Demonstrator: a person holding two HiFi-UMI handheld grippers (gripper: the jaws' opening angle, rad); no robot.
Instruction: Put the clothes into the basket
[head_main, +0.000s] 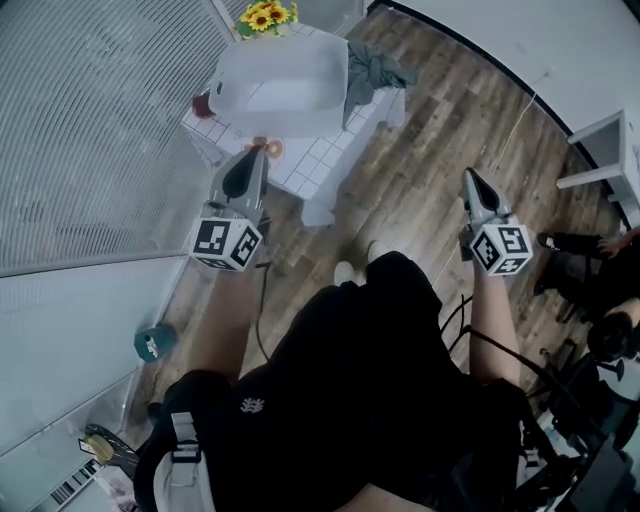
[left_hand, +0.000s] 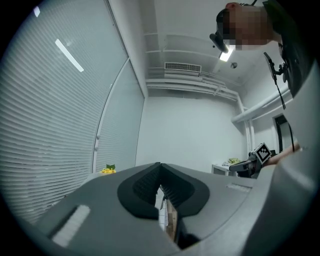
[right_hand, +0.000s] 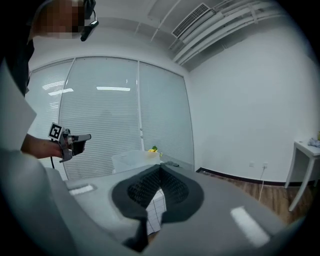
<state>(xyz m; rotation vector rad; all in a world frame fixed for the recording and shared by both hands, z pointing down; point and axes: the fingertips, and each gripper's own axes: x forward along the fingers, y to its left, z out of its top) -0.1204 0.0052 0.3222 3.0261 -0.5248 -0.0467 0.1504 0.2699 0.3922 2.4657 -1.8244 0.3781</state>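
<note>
A white translucent basket (head_main: 280, 85) stands on a low white tiled table (head_main: 320, 155) at the top of the head view. Grey-green clothes (head_main: 372, 70) lie draped over the table's edge just right of the basket. My left gripper (head_main: 260, 150) is held up short of the table's near corner, jaws shut and empty. My right gripper (head_main: 468, 178) hovers over the wooden floor to the right, also shut with nothing in it. In the right gripper view the basket (right_hand: 131, 160) appears beyond the closed fingertips (right_hand: 160, 168), and the left gripper (right_hand: 70, 142) is at the left.
Sunflowers (head_main: 265, 15) and a small red object (head_main: 203, 105) sit by the basket. A blind-covered glass wall (head_main: 90, 130) runs along the left. A teal object (head_main: 152, 343) lies on the floor. A white side table (head_main: 610, 150) and another person's legs (head_main: 580, 245) are at the right.
</note>
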